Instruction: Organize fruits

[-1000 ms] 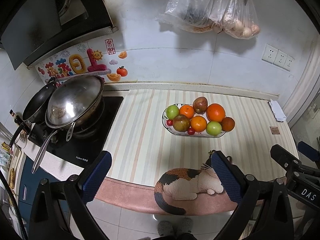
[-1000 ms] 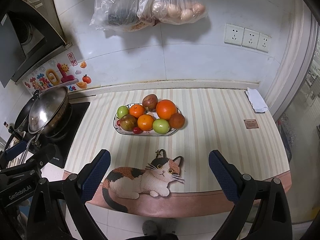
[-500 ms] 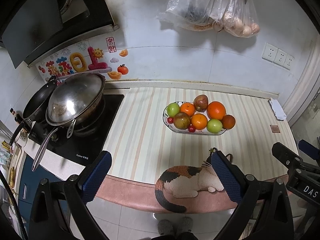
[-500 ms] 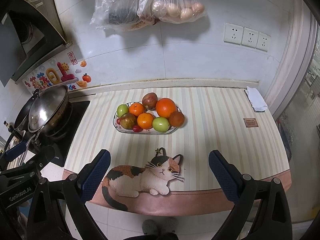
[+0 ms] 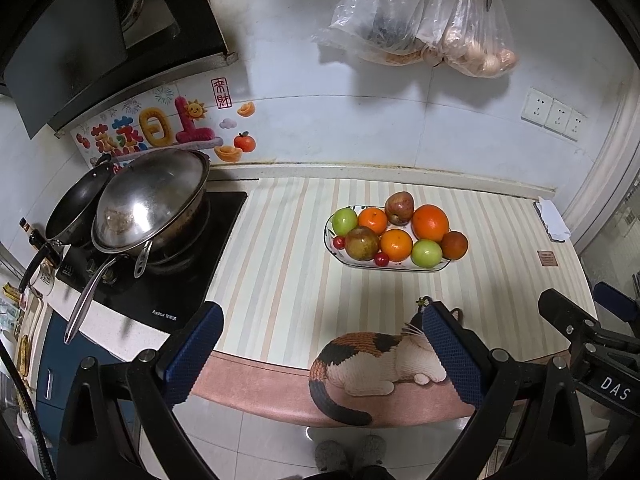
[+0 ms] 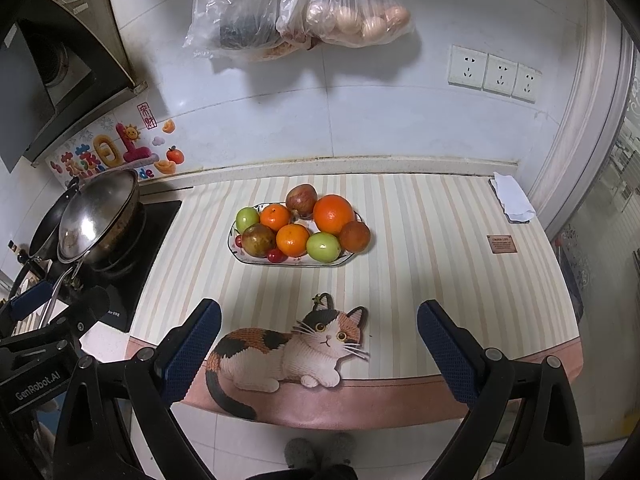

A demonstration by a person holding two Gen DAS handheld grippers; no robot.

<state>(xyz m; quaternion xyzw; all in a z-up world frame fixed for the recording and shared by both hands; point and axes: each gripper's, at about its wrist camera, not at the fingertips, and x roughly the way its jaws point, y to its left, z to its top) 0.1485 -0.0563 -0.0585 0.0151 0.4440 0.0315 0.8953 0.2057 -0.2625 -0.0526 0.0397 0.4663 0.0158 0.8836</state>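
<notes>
An oval white plate (image 5: pixel 362 265) (image 6: pixel 256 260) sits on the striped counter mat, heaped with fruit: a big orange (image 5: pixel 430 222) (image 6: pixel 333 214), smaller oranges, green apples (image 5: pixel 426 253) (image 6: pixel 323 246), reddish apples and small red cherries. A dark red fruit (image 5: pixel 454 245) (image 6: pixel 355 236) rests at the plate's right end. My left gripper (image 5: pixel 322 336) is open and empty, held in front of the counter's edge. My right gripper (image 6: pixel 319 334) is also open and empty, over the front edge, well short of the plate.
A steel wok with lid (image 5: pixel 150 200) (image 6: pixel 98 212) sits on the black stove at left. A cat-shaped mat (image 6: pixel 288 350) (image 5: pixel 376 362) lies at the counter's front edge. Plastic bags (image 6: pixel 296 8) hang on the wall above. A white cloth (image 6: pixel 512 198) lies far right.
Both views have shifted slightly, with the plate sitting a little lower in the left view. Both grippers stay open and empty; no fruit has moved.
</notes>
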